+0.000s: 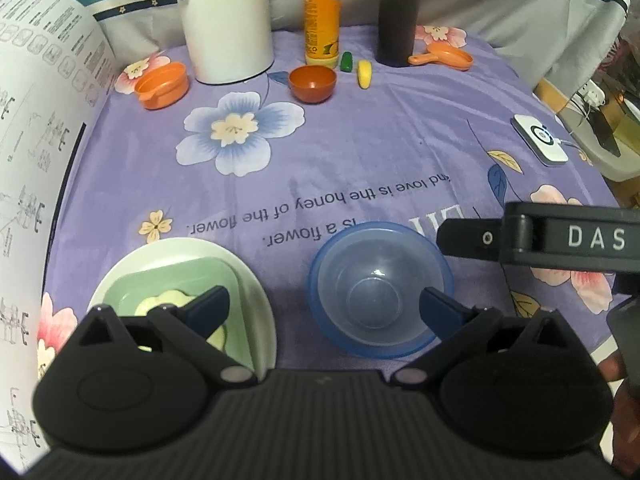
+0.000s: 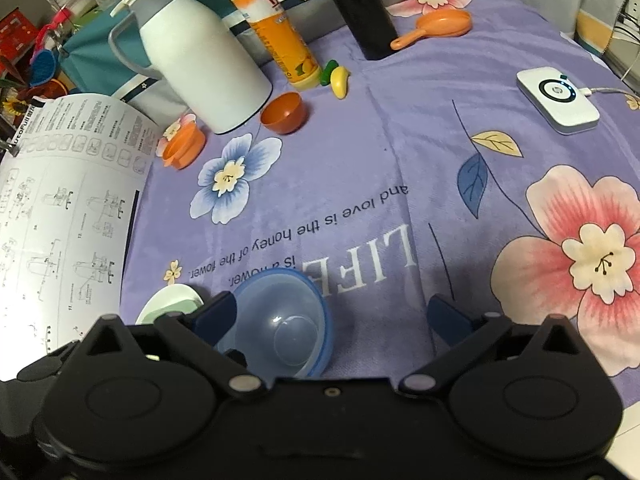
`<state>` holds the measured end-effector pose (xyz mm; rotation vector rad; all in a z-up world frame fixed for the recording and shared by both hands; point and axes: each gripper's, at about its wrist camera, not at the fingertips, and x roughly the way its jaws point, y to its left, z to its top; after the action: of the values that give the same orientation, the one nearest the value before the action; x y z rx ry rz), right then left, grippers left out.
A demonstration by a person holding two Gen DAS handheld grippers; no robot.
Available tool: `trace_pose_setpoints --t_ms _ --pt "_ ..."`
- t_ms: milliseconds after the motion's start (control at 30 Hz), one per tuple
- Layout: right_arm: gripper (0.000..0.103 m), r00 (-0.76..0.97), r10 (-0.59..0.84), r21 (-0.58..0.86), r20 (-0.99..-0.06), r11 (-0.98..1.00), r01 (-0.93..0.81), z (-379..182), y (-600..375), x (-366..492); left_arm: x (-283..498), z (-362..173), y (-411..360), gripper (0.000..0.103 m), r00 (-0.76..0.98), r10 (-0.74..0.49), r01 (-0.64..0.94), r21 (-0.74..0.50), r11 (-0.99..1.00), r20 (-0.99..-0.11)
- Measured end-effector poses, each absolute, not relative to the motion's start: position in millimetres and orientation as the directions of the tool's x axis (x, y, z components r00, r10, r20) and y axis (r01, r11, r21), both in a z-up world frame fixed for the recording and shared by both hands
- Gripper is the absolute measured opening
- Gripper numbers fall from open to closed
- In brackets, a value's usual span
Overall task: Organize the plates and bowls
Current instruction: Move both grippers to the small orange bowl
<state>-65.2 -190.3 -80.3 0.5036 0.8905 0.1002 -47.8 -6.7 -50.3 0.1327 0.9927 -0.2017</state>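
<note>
A clear blue bowl (image 1: 380,290) sits on the purple floral cloth near the front, also in the right wrist view (image 2: 284,324). Left of it a square green plate (image 1: 176,280) lies stacked on a round white plate (image 1: 240,276); they show at the lower left in the right wrist view (image 2: 168,304). A small brown-orange bowl (image 1: 312,84) and an orange cup (image 1: 162,86) stand further back. My left gripper (image 1: 324,312) is open, its fingers straddling the gap between plates and blue bowl. My right gripper (image 2: 334,316) is open, just right of the blue bowl.
A white jug (image 1: 228,20), an orange bottle (image 1: 321,12), a dark cylinder (image 1: 398,12), an orange toy pan (image 1: 444,57) and small green and yellow toys (image 1: 364,73) line the back. A white device (image 2: 558,100) lies at right. A printed paper sheet (image 1: 32,160) stands at left.
</note>
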Motion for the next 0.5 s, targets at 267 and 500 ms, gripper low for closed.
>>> trace_pose_setpoints --t_ms 267,500 --pt "0.103 0.620 0.281 0.438 -0.733 0.892 0.113 -78.6 -185.9 -58.7 -33.5 -49.0 8.3 0.103 0.510 -0.139 0.184 -0.050 0.982 -0.849" --pt "0.103 0.631 0.262 0.437 -0.731 0.889 0.137 -72.4 -191.5 -44.1 -12.6 -46.8 27.1 0.103 0.507 -0.148 0.125 -0.098 0.987 -0.849"
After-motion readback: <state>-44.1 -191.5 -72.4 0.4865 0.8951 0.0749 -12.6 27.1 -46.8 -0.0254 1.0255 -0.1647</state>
